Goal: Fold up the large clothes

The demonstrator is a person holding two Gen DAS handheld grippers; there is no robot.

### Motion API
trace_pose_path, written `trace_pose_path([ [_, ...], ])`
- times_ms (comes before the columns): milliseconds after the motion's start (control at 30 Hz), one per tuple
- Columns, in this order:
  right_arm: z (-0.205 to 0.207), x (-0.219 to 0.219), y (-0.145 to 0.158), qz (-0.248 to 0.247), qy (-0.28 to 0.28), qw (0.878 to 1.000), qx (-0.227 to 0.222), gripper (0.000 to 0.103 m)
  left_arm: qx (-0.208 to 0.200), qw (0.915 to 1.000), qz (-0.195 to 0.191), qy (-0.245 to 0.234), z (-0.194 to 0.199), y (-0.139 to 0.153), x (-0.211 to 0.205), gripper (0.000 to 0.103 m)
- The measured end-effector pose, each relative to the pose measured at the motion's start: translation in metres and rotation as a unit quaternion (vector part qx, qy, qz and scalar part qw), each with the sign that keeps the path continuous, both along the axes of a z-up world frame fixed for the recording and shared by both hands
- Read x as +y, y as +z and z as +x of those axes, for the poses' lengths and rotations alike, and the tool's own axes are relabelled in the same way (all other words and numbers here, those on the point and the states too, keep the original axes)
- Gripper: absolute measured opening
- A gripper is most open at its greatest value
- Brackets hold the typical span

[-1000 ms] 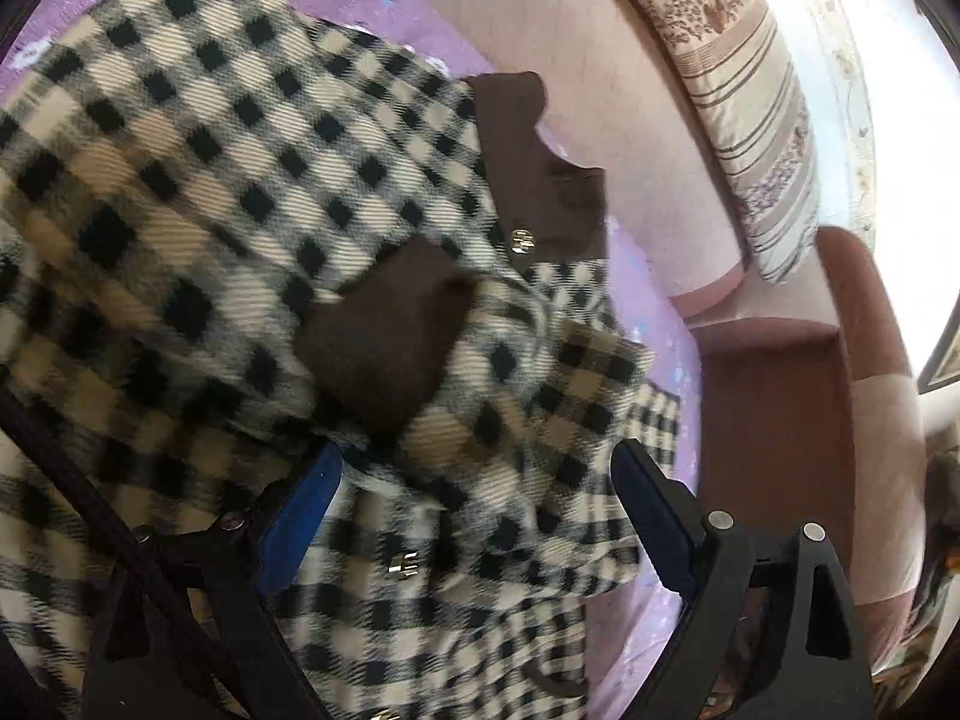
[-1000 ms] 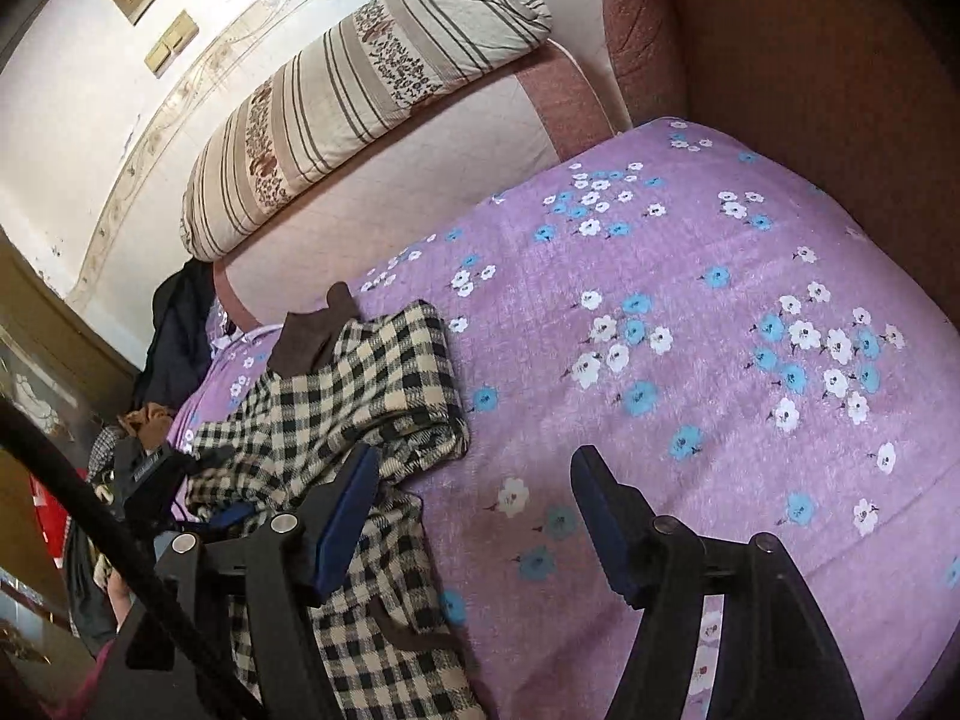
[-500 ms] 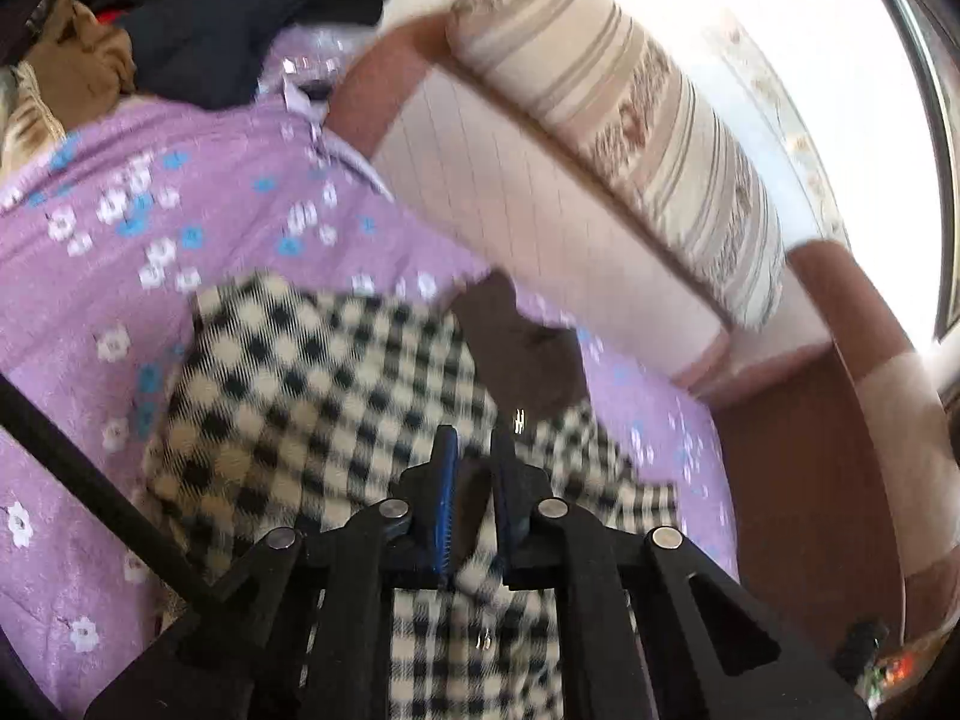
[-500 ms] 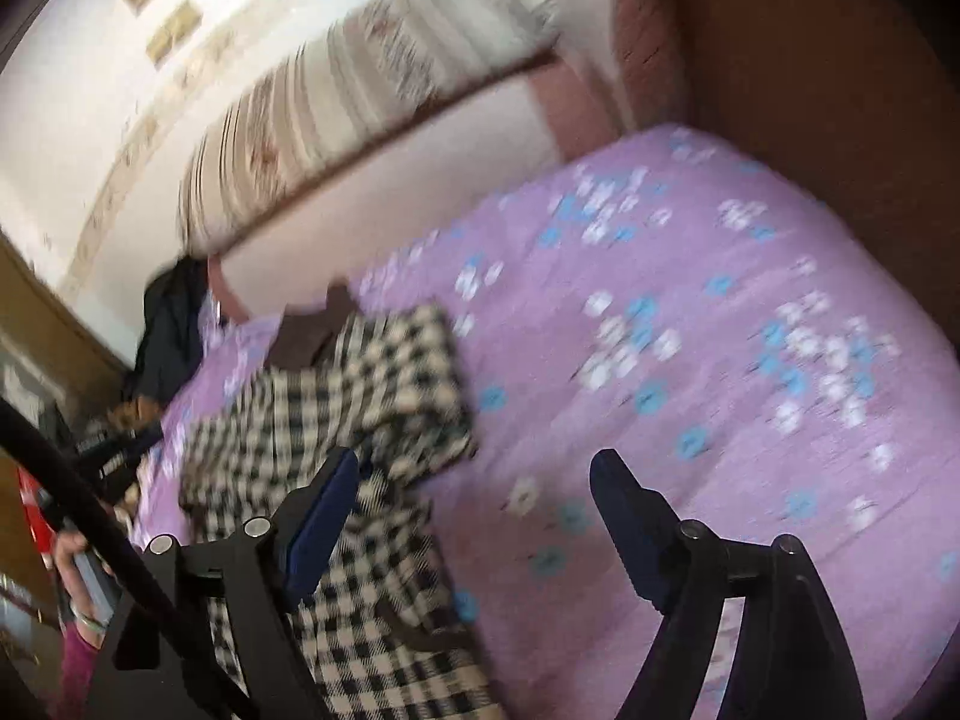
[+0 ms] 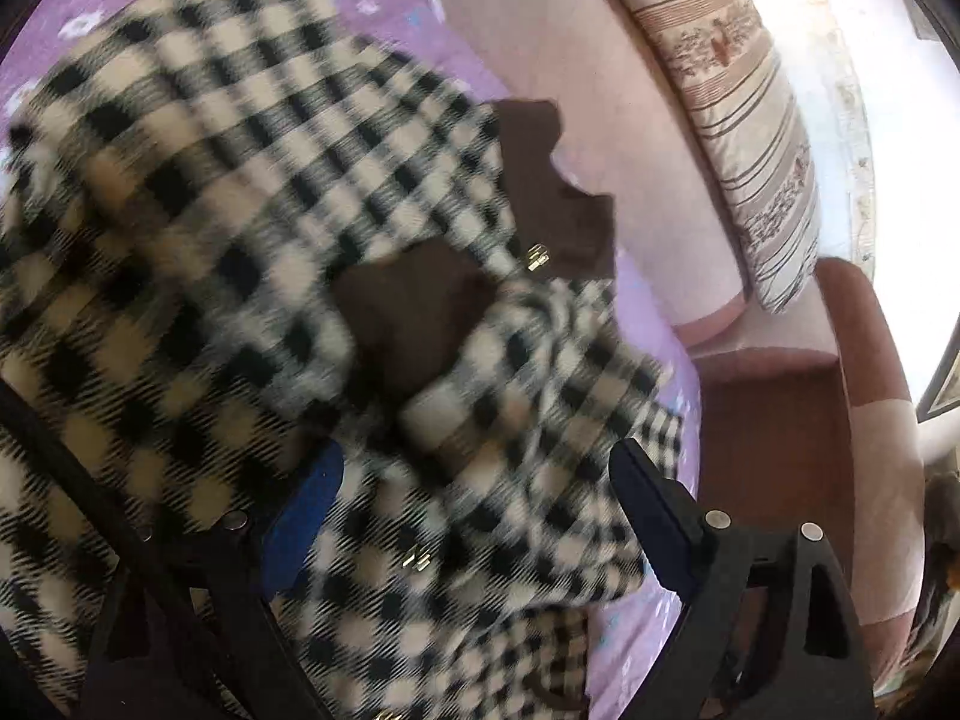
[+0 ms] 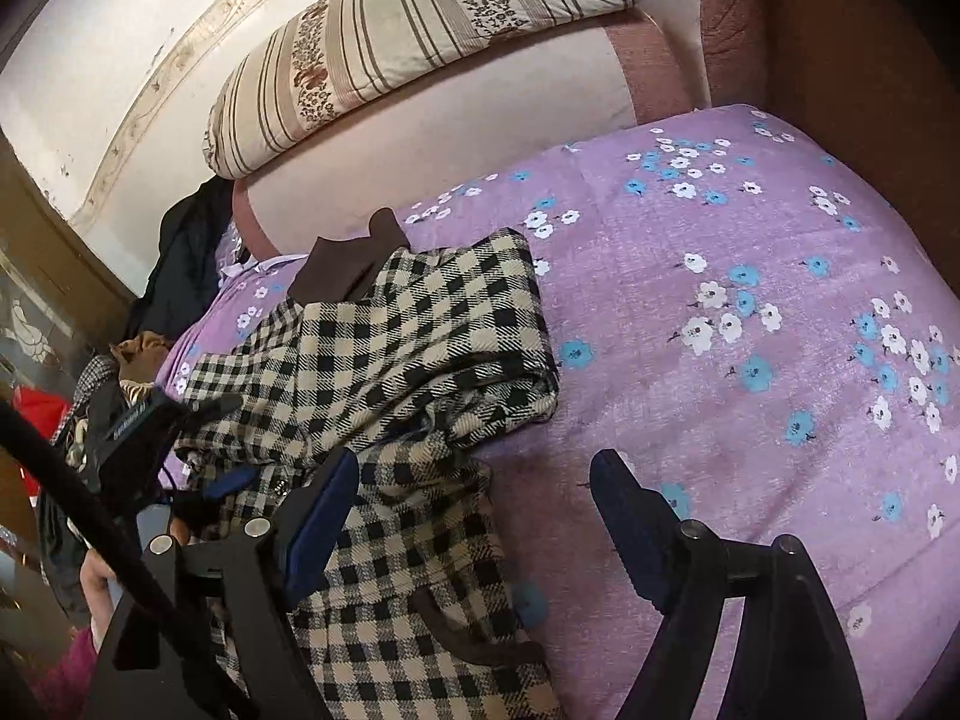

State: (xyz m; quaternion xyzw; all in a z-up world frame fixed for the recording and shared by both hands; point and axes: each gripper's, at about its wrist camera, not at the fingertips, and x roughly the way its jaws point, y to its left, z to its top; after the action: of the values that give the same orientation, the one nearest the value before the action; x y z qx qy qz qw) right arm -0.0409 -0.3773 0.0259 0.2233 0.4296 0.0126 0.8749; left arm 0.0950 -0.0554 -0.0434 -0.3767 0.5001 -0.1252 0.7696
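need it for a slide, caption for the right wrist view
Open right gripper hovers over a partly folded checked coat on a purple floral bedsheet.

A coat [image 6: 414,336] lies on the bed cover's [image 6: 750,276] left side; a pillow [image 6: 420,30] rests atop the far backrest [image 6: 480,102].
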Motion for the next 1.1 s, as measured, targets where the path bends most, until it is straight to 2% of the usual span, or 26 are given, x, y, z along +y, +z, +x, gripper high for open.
trace_pose_path([
  [67, 0.0, -0.004, -0.005, -0.002, -0.008, 1.0, 0.007, 0.084, -0.001, 0.9998, 0.008, -0.02, 0.012, 0.004, -0.011, 0.065],
  [133, 0.005, -0.008, -0.012, -0.006, -0.018, 1.0, 0.018, 0.084, -0.014, 0.9977, 0.039, -0.054, 0.02, 0.017, -0.022, 0.022],
  [167, 0.008, -0.008, -0.015, -0.008, -0.019, 1.0, 0.022, 0.084, -0.027, 0.9961, 0.057, -0.061, 0.023, 0.026, -0.027, 0.015],
  [200, 0.012, -0.007, -0.018, -0.012, -0.017, 0.999, 0.027, 0.084, -0.045, 0.9943, 0.069, -0.068, 0.024, 0.037, -0.028, 0.011],
  [267, 0.019, -0.003, -0.023, -0.022, -0.01, 0.999, 0.035, 0.083, -0.079, 0.9928, 0.06, -0.067, 0.028, 0.062, -0.017, 0.009],
  [333, 0.03, 0.004, -0.026, -0.039, 0.001, 0.998, 0.043, 0.083, -0.106, 0.9909, 0.069, -0.045, 0.032, 0.086, 0.004, 0.007],
  [433, 0.05, 0.014, -0.032, -0.084, 0.013, 0.995, 0.052, 0.082, -0.112, 0.9896, 0.09, -0.013, 0.039, 0.097, 0.034, 0.006],
  [500, 0.063, 0.016, -0.038, -0.11, 0.006, 0.992, 0.059, 0.081, -0.094, 0.9922, 0.08, -0.021, 0.042, 0.09, 0.043, 0.006],
  [533, 0.066, 0.015, -0.04, -0.109, 0.0, 0.992, 0.064, 0.081, -0.079, 0.994, 0.069, -0.031, 0.04, 0.083, 0.043, 0.014],
  [567, 0.066, 0.013, -0.041, -0.096, -0.004, 0.993, 0.065, 0.081, -0.07, 0.9951, 0.062, -0.033, 0.038, 0.078, 0.043, 0.026],
  [600, 0.066, 0.011, -0.041, -0.08, -0.005, 0.995, 0.061, 0.081, -0.063, 0.9962, 0.051, -0.032, 0.032, 0.071, 0.044, 0.066],
  [633, 0.064, 0.01, -0.041, -0.065, -0.004, 0.996, 0.056, 0.081, -0.061, 0.9975, 0.03, -0.019, 0.023, 0.062, 0.046, 0.091],
  [700, 0.062, 0.008, -0.042, -0.058, -0.009, 0.997, 0.053, 0.081, -0.059, 0.9983, 0.001, 0.003, 0.007, 0.049, 0.05, 0.09],
  [867, 0.06, 0.004, -0.047, -0.035, -0.012, 0.998, 0.059, 0.081, 0.026, 0.9994, -0.015, -0.019, -0.001, 0.004, 0.024, 0.091],
  [933, 0.058, 0.005, -0.045, -0.035, -0.012, 0.998, 0.053, 0.081, 0.029, 0.999, -0.029, -0.019, -0.003, -0.004, 0.016, 0.09],
  [1100, 0.056, 0.001, -0.047, -0.015, -0.017, 0.998, 0.052, 0.081, 0.006, 0.9989, -0.043, -0.019, 0.0, 0.0, -0.002, 0.091],
])
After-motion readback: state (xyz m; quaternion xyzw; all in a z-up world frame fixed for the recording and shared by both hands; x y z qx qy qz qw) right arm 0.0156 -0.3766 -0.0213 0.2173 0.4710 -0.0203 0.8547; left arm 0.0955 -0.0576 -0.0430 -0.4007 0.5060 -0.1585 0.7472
